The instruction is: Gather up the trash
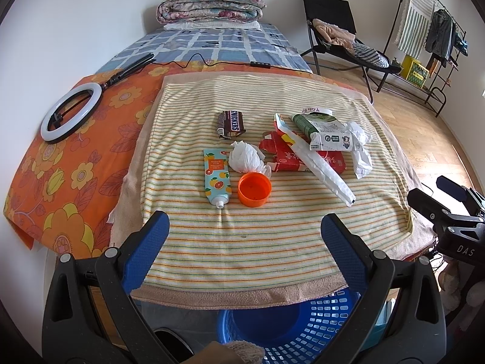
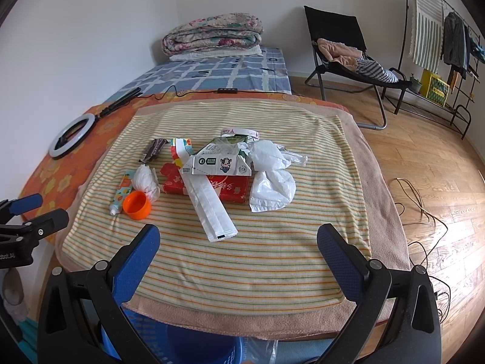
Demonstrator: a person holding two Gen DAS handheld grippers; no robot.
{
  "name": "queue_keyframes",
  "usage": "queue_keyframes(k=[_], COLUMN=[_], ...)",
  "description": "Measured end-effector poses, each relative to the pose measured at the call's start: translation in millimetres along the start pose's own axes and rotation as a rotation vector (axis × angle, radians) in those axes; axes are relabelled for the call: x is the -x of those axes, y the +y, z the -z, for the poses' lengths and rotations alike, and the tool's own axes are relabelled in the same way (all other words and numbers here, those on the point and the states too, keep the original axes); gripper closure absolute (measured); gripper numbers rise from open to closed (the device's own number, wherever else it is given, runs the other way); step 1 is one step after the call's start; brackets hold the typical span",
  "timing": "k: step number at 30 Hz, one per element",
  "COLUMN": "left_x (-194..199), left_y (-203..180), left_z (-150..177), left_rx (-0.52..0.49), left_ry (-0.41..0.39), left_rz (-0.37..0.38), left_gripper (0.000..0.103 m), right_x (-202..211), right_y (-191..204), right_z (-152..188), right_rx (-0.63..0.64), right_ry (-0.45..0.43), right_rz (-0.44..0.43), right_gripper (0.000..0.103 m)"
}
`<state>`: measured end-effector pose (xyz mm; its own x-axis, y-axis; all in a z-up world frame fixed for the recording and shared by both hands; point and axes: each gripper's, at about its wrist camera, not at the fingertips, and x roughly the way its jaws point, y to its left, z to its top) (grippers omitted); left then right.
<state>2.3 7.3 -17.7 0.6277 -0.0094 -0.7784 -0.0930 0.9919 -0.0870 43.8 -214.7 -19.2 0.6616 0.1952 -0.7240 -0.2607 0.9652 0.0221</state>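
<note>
Left wrist view: left gripper [image 1: 245, 230] hangs over the near edge of the striped towel [image 1: 257, 242], jaws spread wide, nothing between them, touching nothing. Same for the right gripper [image 2: 238, 244] in its own view: wide open, empty, clear of the cloth. All trash sits mid-towel, beyond both claws. Landmark is the orange cap [image 1: 254, 189], lying open side up. Just left of the cap, touching or nearly, lies the citrus-print tube [image 1: 216, 177], long axis running toward and away from the left gripper, nozzle end nearest it. Just behind the cap sits a crumpled white tissue [image 1: 245, 157]. Further behind, a Snickers wrapper [image 1: 231, 125]. Right of the cap: a flattened red box [image 1: 303, 154], with a long white paper sleeve [image 1: 321, 166] laid diagonally across it, its lower end pointing back toward the right gripper. A flattened milk carton [image 1: 330, 135] rests on the box's far end, and crumpled white plastic [image 1: 362, 151] lies at the far right of the heap. A blue basket [image 1: 291, 327] stands below the towel's near edge, under the grippers, likely the bin. Judgement: nothing collected yet, basket looks empty from here. Cap and tube lie nearly straight ahead of the left gripper, so that arm is nearer them; sleeve and plastic fall to the right gripper. Off-task: a ring light [image 1: 71, 112] lies well left of the cap on the orange floral sheet.
</note>
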Motion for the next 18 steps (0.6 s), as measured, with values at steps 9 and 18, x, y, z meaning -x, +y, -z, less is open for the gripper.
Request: queue_keyframes(k=[9, 18], left_x=[-0.4, -1.8], left_y=[0.2, 0.9], left_z=[-0.1, 2.6], left_rx=[0.0, 0.0], left_ry=[0.003, 0.004], left_rz=[0.002, -0.002], left_gripper=[0.001, 0.001], right_x=[-0.9, -1.5], right_y=[-0.6, -0.4], right_z=[-1.2, -0.5], right_rx=[0.0, 0.003], right_ry=[0.006, 0.011], right_rz=[0.003, 0.005], right_gripper=[0.0, 0.0])
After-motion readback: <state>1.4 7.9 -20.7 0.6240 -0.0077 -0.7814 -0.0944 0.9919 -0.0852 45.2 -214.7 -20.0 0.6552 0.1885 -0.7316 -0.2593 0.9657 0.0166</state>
